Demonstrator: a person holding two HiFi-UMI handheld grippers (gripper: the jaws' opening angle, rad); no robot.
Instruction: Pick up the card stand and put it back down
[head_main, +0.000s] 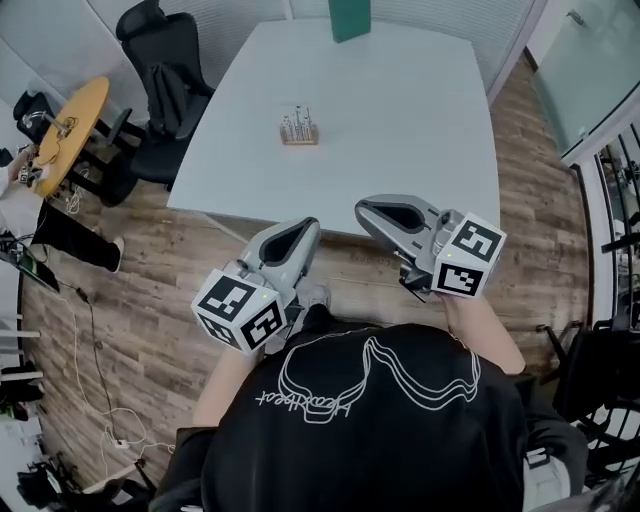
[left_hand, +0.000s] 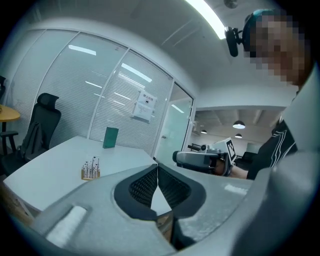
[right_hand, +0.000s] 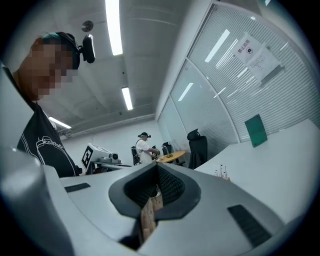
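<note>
The card stand (head_main: 298, 128), a small wooden base with several upright metal clips, stands near the middle of the white table (head_main: 400, 120). It also shows small in the left gripper view (left_hand: 90, 169) and the right gripper view (right_hand: 221, 173). My left gripper (head_main: 312, 226) hovers just off the table's near edge, jaws shut and empty. My right gripper (head_main: 362, 210) is held beside it over the near edge, also shut with nothing between its jaws. Both are well short of the stand.
A green box (head_main: 349, 18) stands at the table's far edge. A black office chair (head_main: 160, 70) and a round yellow table (head_main: 68, 130) are to the left. Another person (right_hand: 144, 148) stands far off. Cables lie on the wooden floor (head_main: 110, 340).
</note>
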